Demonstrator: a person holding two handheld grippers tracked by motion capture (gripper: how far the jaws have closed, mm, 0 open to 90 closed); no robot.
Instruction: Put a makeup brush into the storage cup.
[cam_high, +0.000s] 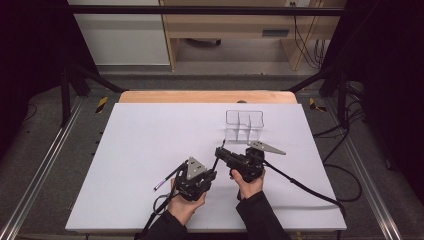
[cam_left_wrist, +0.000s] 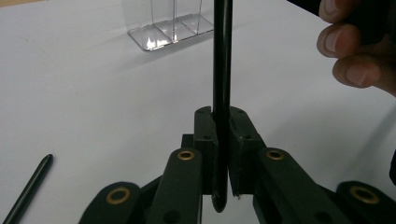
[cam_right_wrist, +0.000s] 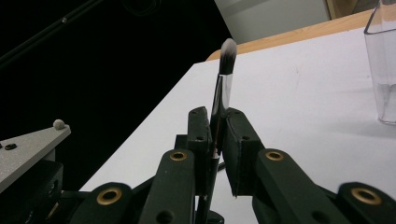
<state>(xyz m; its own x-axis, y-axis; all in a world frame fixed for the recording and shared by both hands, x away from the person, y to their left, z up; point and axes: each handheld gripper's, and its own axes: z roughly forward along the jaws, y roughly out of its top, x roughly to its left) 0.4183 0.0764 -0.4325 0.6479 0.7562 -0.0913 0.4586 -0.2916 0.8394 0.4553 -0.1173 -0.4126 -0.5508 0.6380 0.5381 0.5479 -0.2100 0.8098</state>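
Pinching one brush (cam_right_wrist: 223, 84), both grippers' jaws; organizer (cam_high: 244, 123) prob. well apart, table (cam_high: 125, 150) open left.

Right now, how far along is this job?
Done: nothing visible; the clear organizer looks empty. In hand: one makeup brush, clamped by both the left tool and the right tool. Left: probably getting it into the organizer, then the second brush lying beside the left tool.

Lab-style recording bay showing: white sheet (cam_high: 150, 150) covering wooden table (cam_high: 207, 96), black curtains (cam_high: 30, 60) hanging at both sides, metal floor rails (cam_high: 42, 165) running along table's left and right edges, cables (cam_high: 340, 150) trailing over grey floor, pale cabinets (cam_high: 120, 35) standing behind
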